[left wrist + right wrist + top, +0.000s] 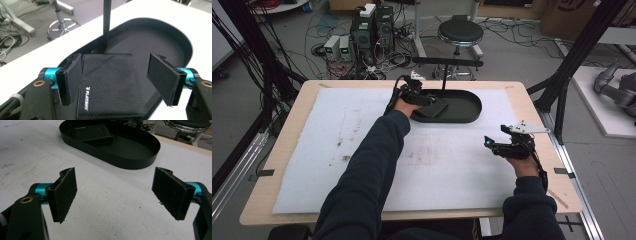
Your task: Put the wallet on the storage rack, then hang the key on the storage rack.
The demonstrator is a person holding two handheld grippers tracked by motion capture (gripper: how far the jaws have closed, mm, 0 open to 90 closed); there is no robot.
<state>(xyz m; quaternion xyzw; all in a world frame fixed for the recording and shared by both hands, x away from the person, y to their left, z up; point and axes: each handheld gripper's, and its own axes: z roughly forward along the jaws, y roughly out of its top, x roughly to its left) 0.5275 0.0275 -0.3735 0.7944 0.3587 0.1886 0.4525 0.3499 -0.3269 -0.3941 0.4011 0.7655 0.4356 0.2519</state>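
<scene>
Grey floor with many tangled cables (507, 27) at 12 o'clock, a round black stool (460, 33) near 1 o'clock, computer boxes (373, 27) at 11 o'clock, black frame posts (579, 50) at 2 o'clock

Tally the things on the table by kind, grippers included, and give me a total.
Black leather wallet: 1
Black oval tray: 1
White foam mat: 1
Handheld grippers: 2, left gripper and right gripper
Total: 5

Table (362, 125) is viewed from high at its near side, facing forward-down; the black tray (472, 107) is seen close in the left gripper view, farther in the right gripper view.
</scene>
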